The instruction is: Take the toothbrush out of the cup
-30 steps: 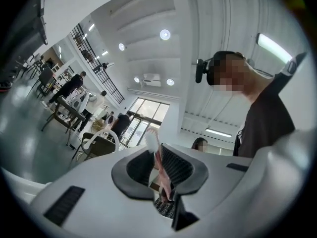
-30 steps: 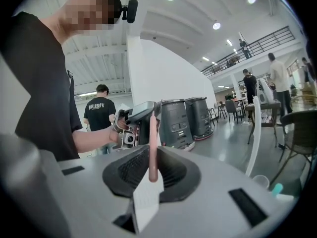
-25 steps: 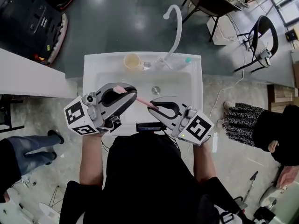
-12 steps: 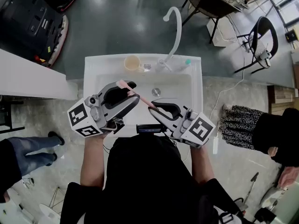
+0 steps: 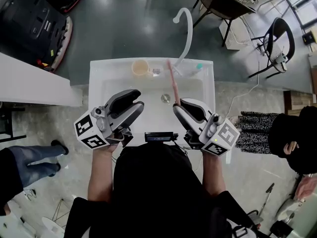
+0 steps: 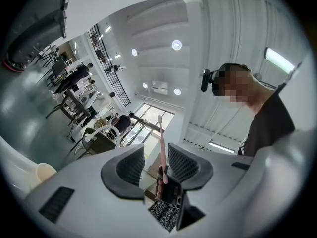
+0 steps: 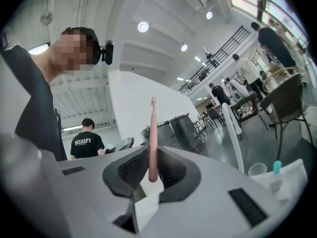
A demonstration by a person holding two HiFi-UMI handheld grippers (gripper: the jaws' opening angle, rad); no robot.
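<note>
The pink toothbrush (image 5: 172, 79) sticks out past the tips of my right gripper (image 5: 181, 105), which is shut on its handle end; its head points toward the back of the white sink (image 5: 97, 83). In the right gripper view the toothbrush (image 7: 152, 143) stands upright between the pads of the right gripper (image 7: 151, 168). My left gripper (image 5: 134, 101) hovers over the basin's left side, apart from the brush, its jaws opening with nothing pressed between them. In the left gripper view the toothbrush (image 6: 161, 150) shows beyond the gap of the left gripper (image 6: 157, 162). The cream cup (image 5: 140, 66) stands on the back rim.
A white curved faucet hose (image 5: 186, 29) rises behind the basin. A teal-capped item (image 5: 199, 65) lies on the back rim's right. The drain (image 5: 165, 97) sits mid-basin. A person (image 5: 290, 138) is at the right, another's legs (image 5: 29, 157) at the left.
The left gripper let go of the toothbrush's head end and opened. The right gripper swung right and up, turning the brush from lying across the basin to pointing at the faucet.
</note>
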